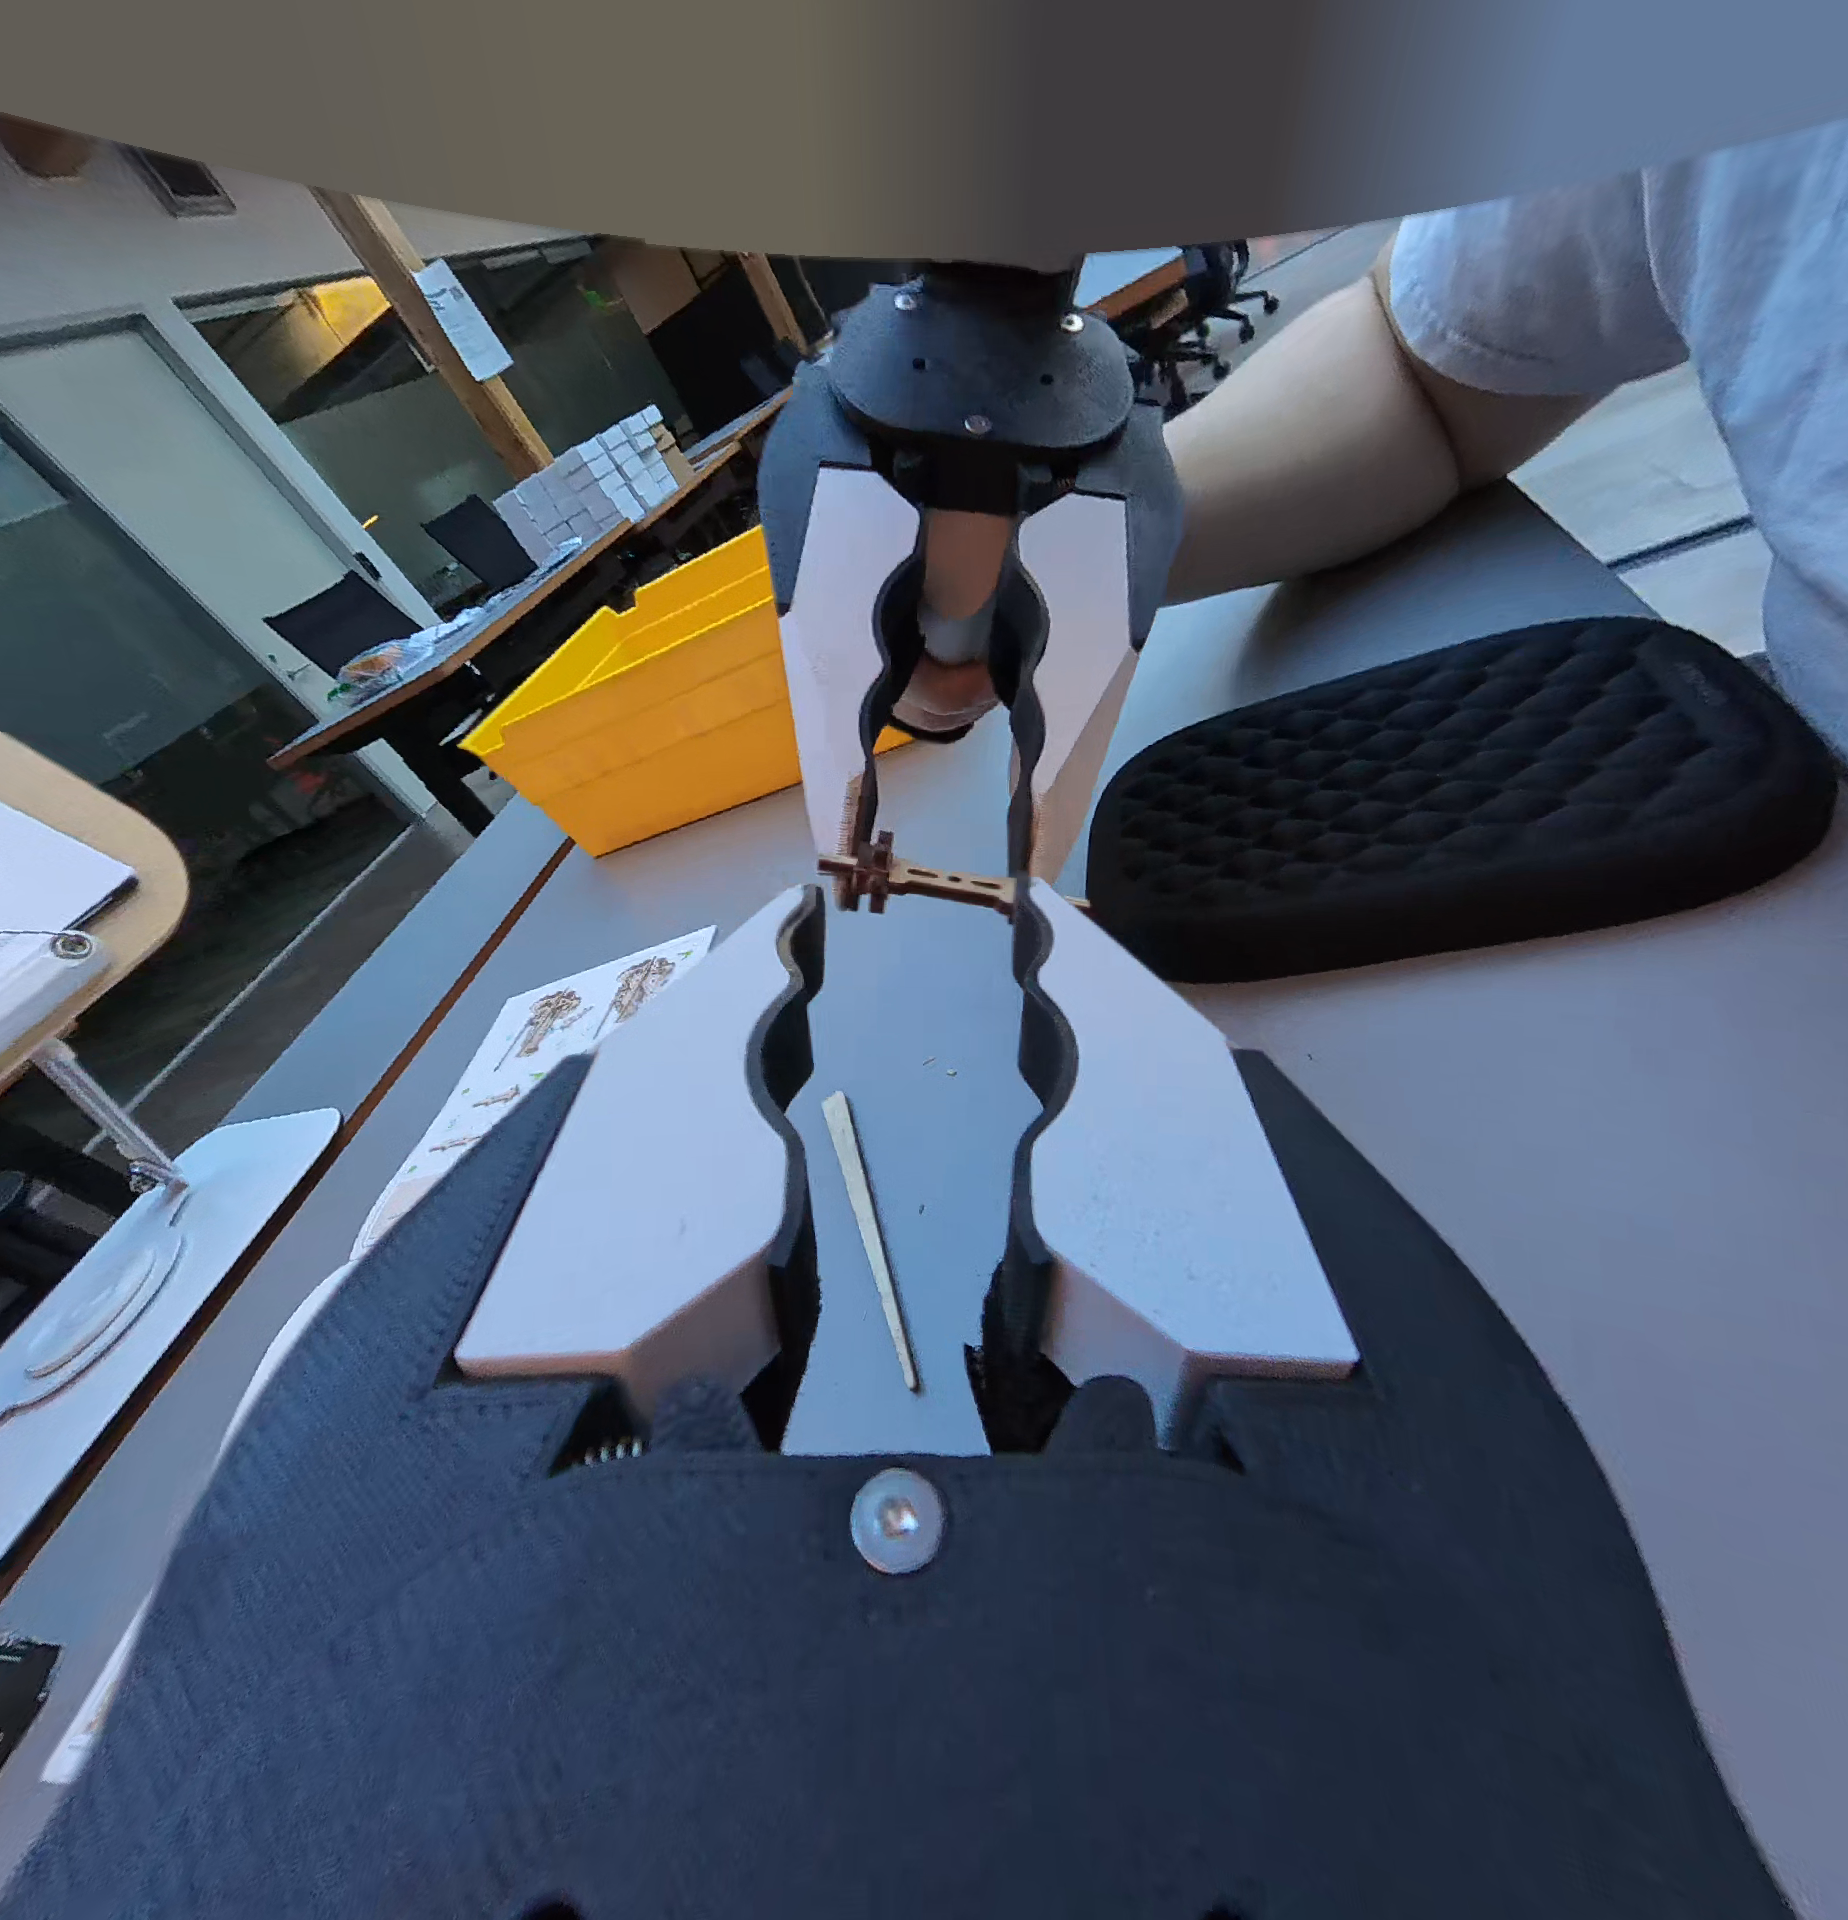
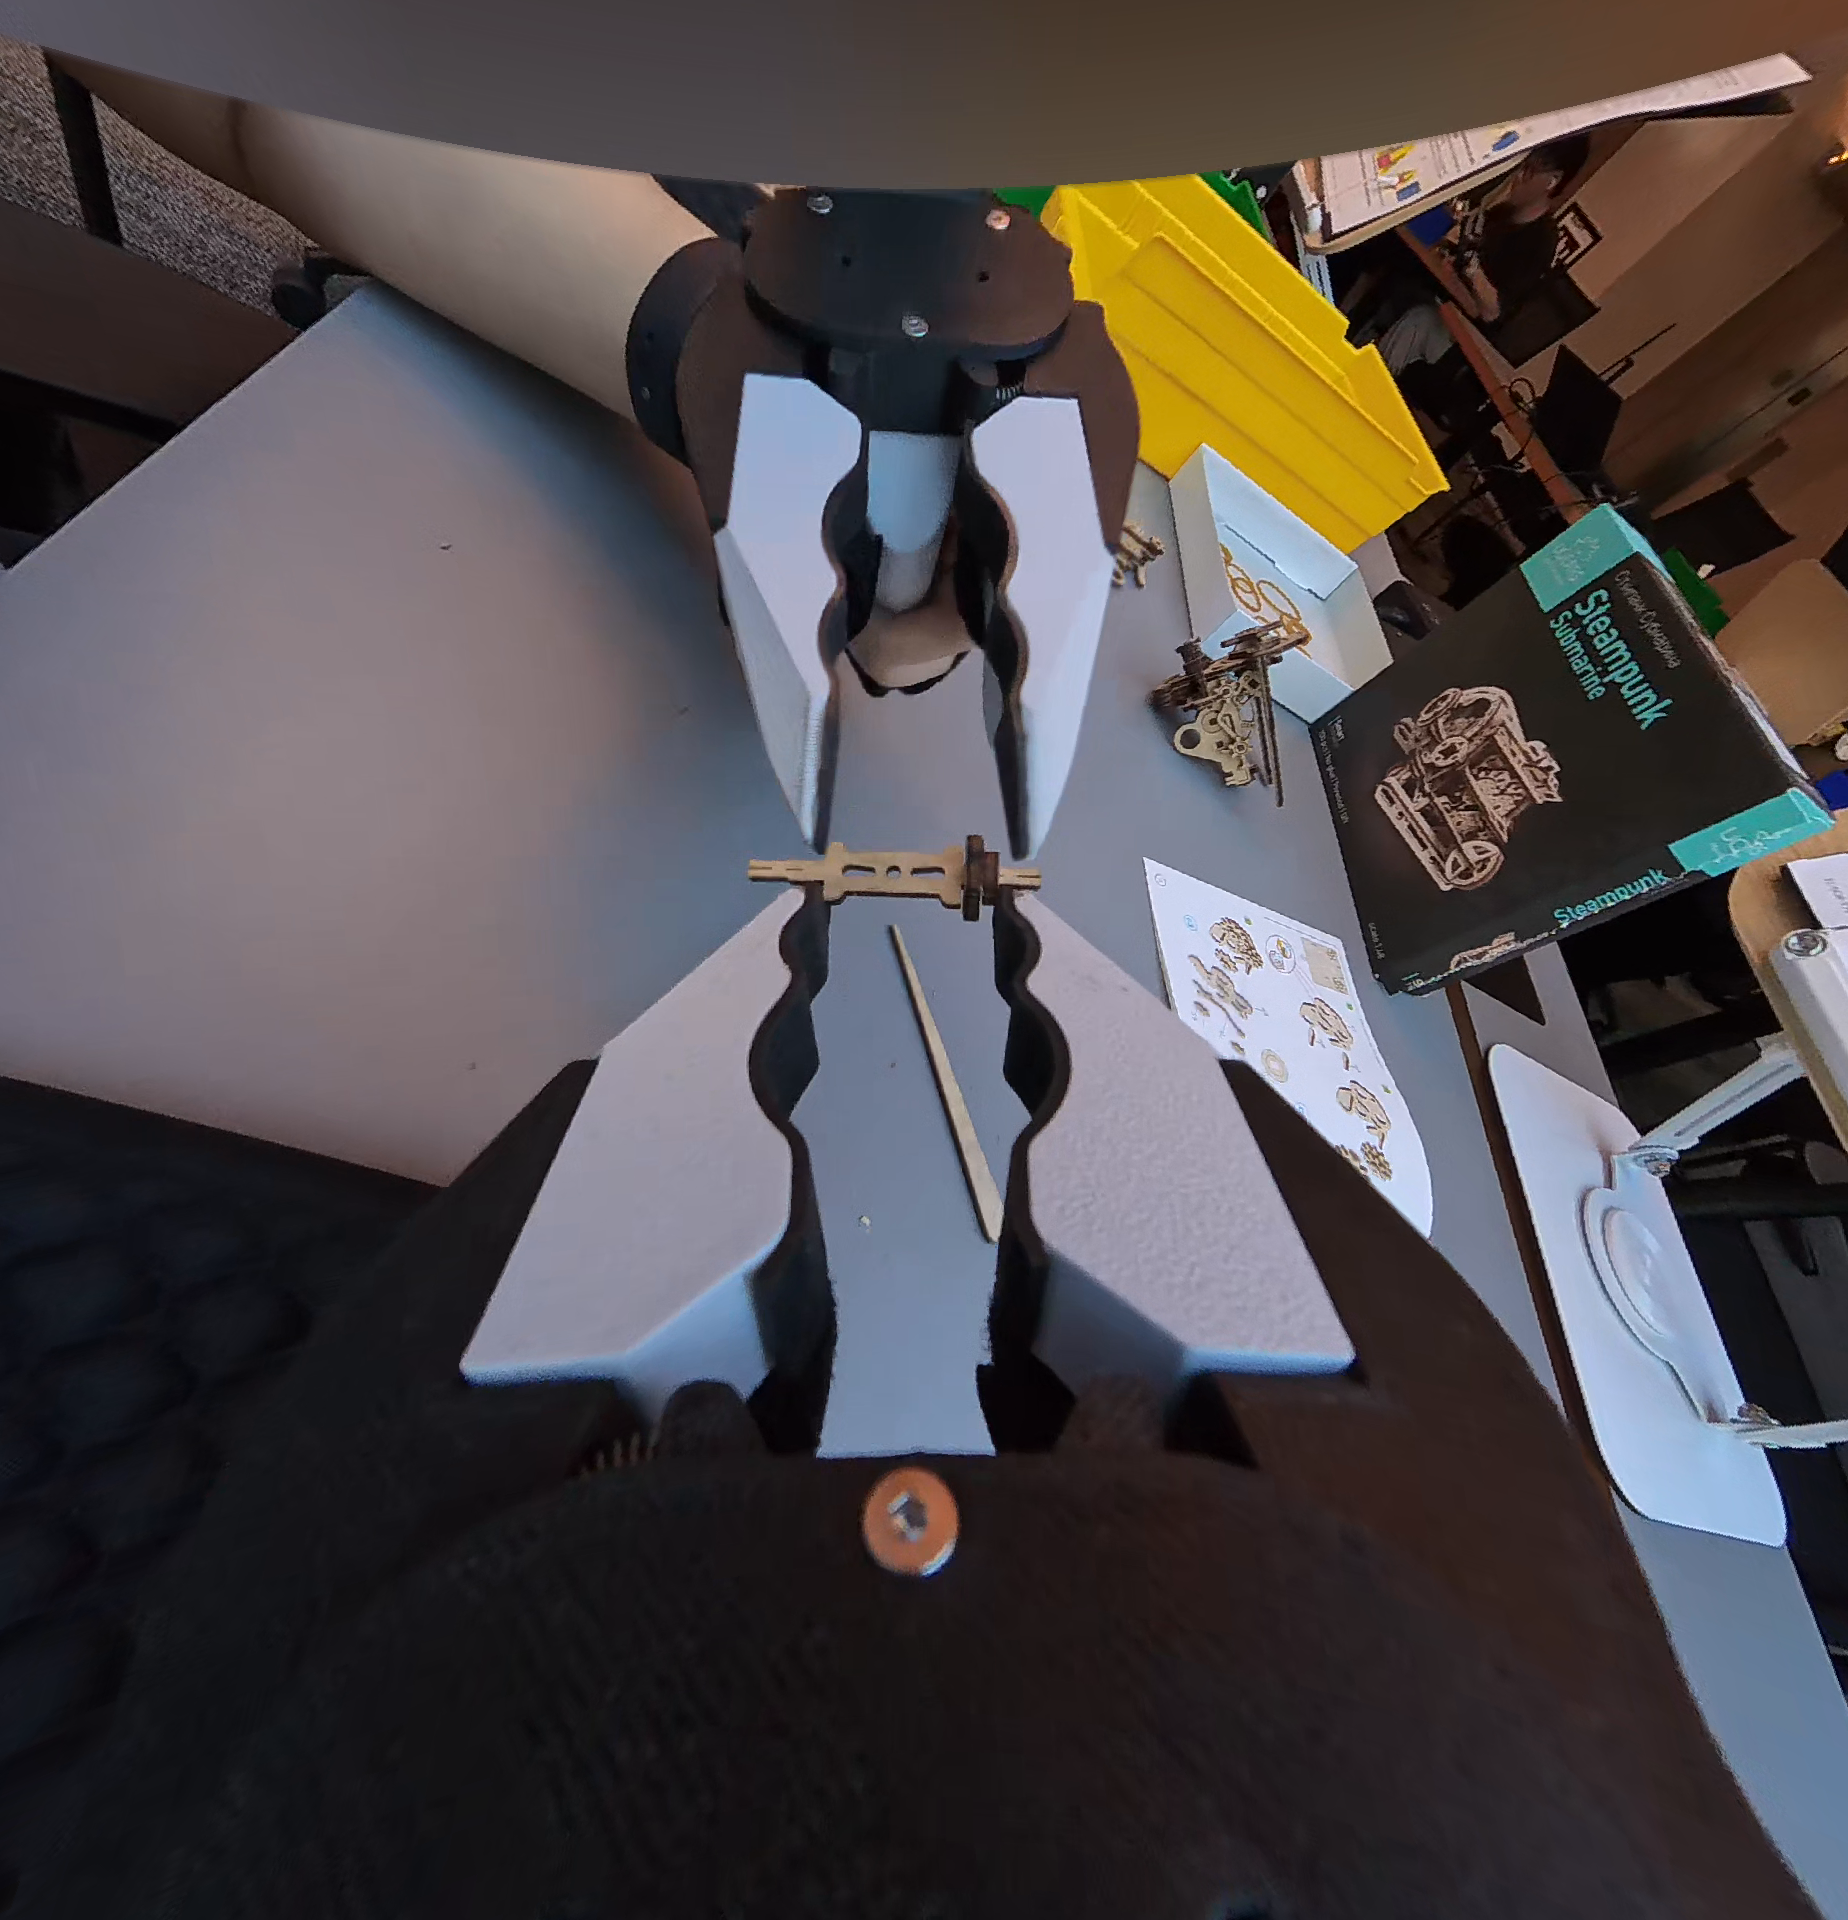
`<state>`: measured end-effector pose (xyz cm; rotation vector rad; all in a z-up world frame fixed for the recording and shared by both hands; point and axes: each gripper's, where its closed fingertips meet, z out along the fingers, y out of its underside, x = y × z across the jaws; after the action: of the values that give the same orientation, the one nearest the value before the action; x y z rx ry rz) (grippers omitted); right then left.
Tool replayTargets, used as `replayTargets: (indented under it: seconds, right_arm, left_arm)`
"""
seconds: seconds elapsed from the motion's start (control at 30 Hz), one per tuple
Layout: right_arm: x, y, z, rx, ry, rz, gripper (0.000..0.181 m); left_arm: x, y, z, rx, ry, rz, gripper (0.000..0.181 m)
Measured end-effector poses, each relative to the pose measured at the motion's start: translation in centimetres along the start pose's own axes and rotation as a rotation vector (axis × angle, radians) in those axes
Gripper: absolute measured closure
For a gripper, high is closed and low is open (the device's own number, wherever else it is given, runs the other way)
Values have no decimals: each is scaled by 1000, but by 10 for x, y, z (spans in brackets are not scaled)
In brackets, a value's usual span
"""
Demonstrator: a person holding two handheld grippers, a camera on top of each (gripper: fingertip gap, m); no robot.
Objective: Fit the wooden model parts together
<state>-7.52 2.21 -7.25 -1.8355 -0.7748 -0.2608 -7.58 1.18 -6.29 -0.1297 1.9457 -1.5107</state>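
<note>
A small wooden axle (image 1: 946, 881) with a gear disc (image 1: 866, 883) near one end lies crosswise between my two grippers, which face each other tip to tip. My left gripper (image 1: 920, 904) is open, and its tips are right at the axle. My right gripper (image 1: 943, 854) comes from the far side, also open. In the right wrist view the axle (image 2: 889, 873) reaches past both tips of my right gripper (image 2: 907, 906), with the left gripper (image 2: 918, 836) just beyond. I cannot tell whether the axle rests on the table or on the fingertips. A thin tapered wooden stick (image 1: 868, 1236) lies on the table between the fingers.
A partly built wooden model (image 2: 1226, 707), a white box (image 2: 1263, 561), a black and teal kit box (image 2: 1554, 758) and an instruction sheet (image 2: 1284, 1029) lie on the grey table (image 2: 380, 727). Stacked yellow bins (image 1: 650, 707) stand behind. A black padded rest (image 1: 1450, 800) and a person's arm (image 1: 1315, 468) are nearby. Left and right tips are no more than a few centimetres apart.
</note>
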Motion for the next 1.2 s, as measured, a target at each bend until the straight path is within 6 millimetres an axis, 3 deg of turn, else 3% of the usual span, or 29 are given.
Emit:
replayTargets:
  seconds: [0.23,0.33,1.2]
  right_arm:
    - [-6,2,3,-9,-30,4,151]
    - [-8,4,4,-16,-47,21,151]
    - [-13,14,7,-48,-60,4,152]
  left_arm:
    - [9,3,4,-41,19,69,144]
    - [12,5,4,-60,30,99,150]
    - [15,20,5,-162,37,206,152]
